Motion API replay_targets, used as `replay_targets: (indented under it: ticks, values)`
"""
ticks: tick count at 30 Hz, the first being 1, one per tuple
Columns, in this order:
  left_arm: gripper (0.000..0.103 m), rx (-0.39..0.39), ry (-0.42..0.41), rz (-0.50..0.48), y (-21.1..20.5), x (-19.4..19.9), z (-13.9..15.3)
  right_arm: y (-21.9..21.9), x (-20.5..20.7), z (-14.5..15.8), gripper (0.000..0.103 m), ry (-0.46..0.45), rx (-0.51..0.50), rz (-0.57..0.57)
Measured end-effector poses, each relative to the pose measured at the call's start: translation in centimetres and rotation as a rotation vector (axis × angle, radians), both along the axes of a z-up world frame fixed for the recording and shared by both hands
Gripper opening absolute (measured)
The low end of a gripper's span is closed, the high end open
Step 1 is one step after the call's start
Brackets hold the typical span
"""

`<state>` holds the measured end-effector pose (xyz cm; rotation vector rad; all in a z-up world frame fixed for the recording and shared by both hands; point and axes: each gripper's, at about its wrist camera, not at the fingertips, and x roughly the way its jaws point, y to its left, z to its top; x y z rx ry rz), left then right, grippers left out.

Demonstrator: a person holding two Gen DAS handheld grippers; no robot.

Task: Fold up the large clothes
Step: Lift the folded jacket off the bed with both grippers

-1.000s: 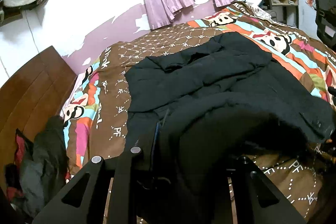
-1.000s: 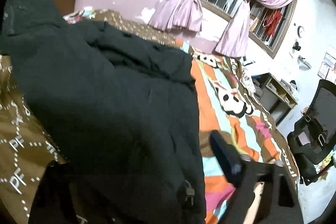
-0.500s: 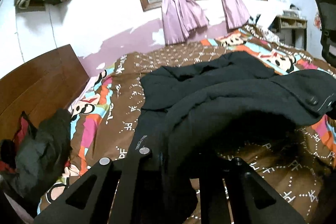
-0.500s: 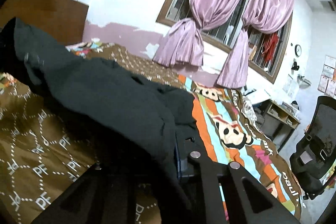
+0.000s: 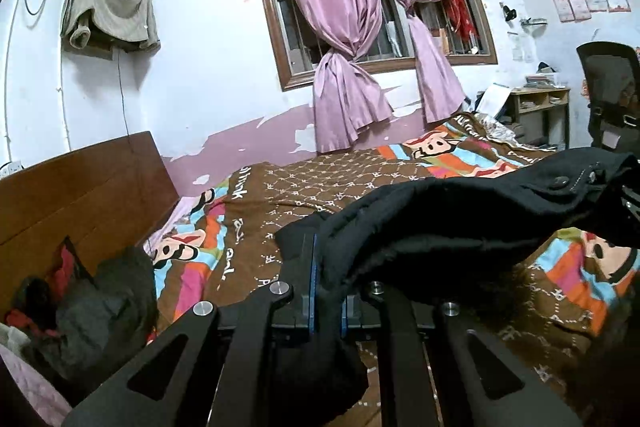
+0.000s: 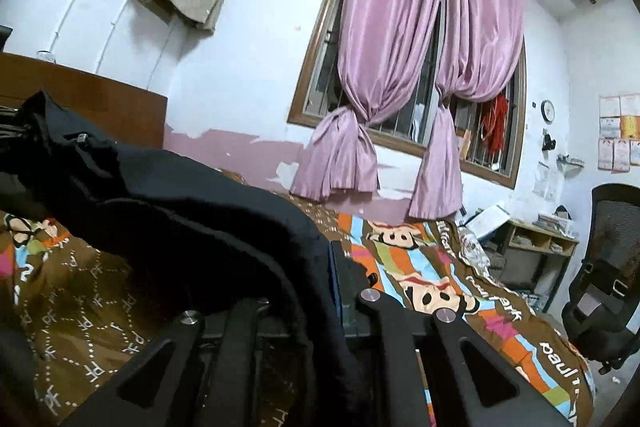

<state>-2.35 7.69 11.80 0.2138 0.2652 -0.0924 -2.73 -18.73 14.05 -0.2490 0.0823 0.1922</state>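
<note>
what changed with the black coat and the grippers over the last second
The right gripper has just closed on the black coat, which the left gripper already pinched. Both lifted its near edge off the bedspread. The far part stays on the bed.

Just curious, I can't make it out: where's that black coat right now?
The black coat hangs lifted over the patterned bedspread, stretched between the left gripper and the right gripper, each shut on an edge, with the window behind.
</note>
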Motion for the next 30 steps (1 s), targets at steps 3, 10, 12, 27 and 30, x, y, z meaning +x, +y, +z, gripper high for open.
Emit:
replay_targets:
  ticks: [3, 10, 12, 27, 30]
  values:
    - [0.007, -0.003, -0.01, -0.004, 0.1, -2.0, 0.9, -0.1, -1.7, 0.8, 0.009, -0.019, 0.003, 0.026]
    - [0.007, 0.033, -0.071, -0.009, 0.2, -5.7, 3.7, 0.0, -4.8, 3.8, 0.009, -0.11, -0.011, 0.051]
    - [0.007, 0.032, -0.076, -0.01, 0.3, -5.8, 4.1, 0.1, -4.7, 4.3, 0.009, -0.113, -0.003, 0.057]
    - [0.007, 0.0, 0.09, 0.022, 0.8, 3.6, 1.5, 2.7, 4.4, 2.9, 0.01, 0.051, -0.102, 0.052]
    - [0.007, 0.0, 0.108, 0.03, 0.5, 6.0, 0.9, 3.2, 6.9, 2.1, 0.01, 0.078, -0.125, 0.042]
